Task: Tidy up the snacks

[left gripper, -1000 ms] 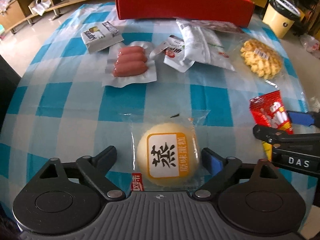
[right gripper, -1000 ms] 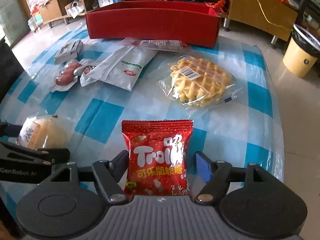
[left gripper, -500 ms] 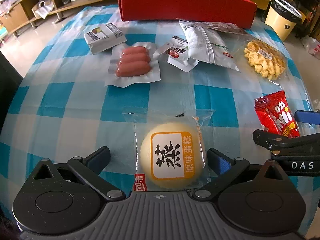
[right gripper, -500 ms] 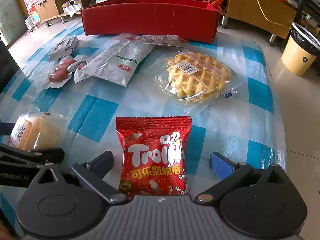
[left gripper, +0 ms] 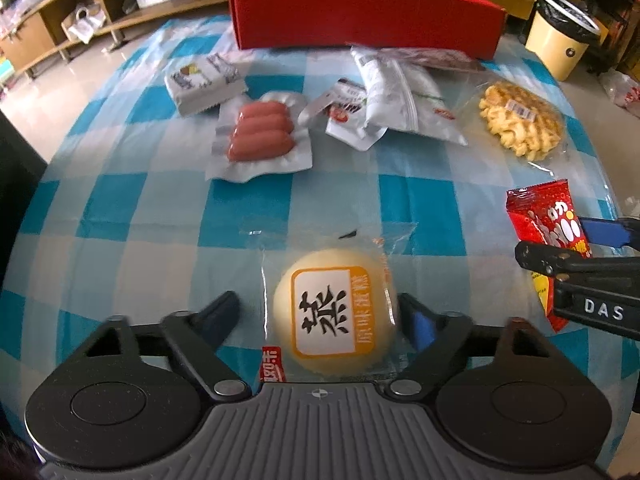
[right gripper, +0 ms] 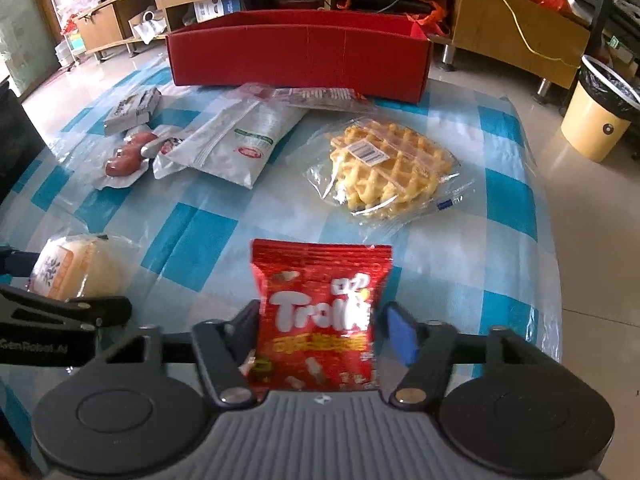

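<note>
A wrapped round steamed cake lies on the checked tablecloth between the fingers of my left gripper. The right finger touches the wrapper; the left finger stands clear, so the gripper is open. My right gripper has closed on a red Trolli candy bag, which looks lifted and tilted up. The cake also shows in the right wrist view, and the red bag in the left wrist view. A red cardboard box stands open at the table's far edge.
On the cloth lie a sausage pack, a small grey snack pack, a white zip pouch, a small sachet and a bagged waffle. A yellow bin stands on the floor to the right.
My right gripper opened wide half a second ago and has now closed on the red bag and raised it. My left gripper's fingers have narrowed around the cake.
</note>
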Available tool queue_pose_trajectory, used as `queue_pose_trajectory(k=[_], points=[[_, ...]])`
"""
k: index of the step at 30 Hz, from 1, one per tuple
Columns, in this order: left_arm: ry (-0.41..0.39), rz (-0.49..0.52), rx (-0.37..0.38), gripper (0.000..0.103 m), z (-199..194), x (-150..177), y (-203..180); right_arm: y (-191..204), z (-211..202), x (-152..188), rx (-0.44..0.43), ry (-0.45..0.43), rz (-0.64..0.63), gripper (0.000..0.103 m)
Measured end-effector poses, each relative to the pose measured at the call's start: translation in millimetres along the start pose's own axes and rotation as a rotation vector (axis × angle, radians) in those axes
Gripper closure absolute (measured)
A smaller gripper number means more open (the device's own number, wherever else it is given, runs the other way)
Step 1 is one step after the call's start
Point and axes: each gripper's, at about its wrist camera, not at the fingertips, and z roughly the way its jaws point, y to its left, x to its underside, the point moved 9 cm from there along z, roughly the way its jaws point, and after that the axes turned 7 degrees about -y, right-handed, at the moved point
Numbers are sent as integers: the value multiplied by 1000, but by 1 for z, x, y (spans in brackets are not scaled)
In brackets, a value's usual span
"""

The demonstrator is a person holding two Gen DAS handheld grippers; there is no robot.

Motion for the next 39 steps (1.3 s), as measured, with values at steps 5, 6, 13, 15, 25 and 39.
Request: queue_pose_trajectory(k=[5,6,13,15,25,39], points=[[-7,8,12,37,-4,-1,-5,1,-2,-1,-17,-3,1,50],[-5,6,14,37,-5,-1,-5,1,-3,-1,-26,-4,8,51],[-20,-16,57,38,-11,-6,-8,1,-7,-6,-73,-19,69,52],[-37,-20,64,38,-15,-10,-9,1,-9,-8,-77,-26,75,52],[-59,-31,70,38,-18,-17,-8,4,-15,-15,-103,-60,85,52],[-124,-20,72,37,-29,-32,-9,7,-22,-24,-123,-94,93,52]])
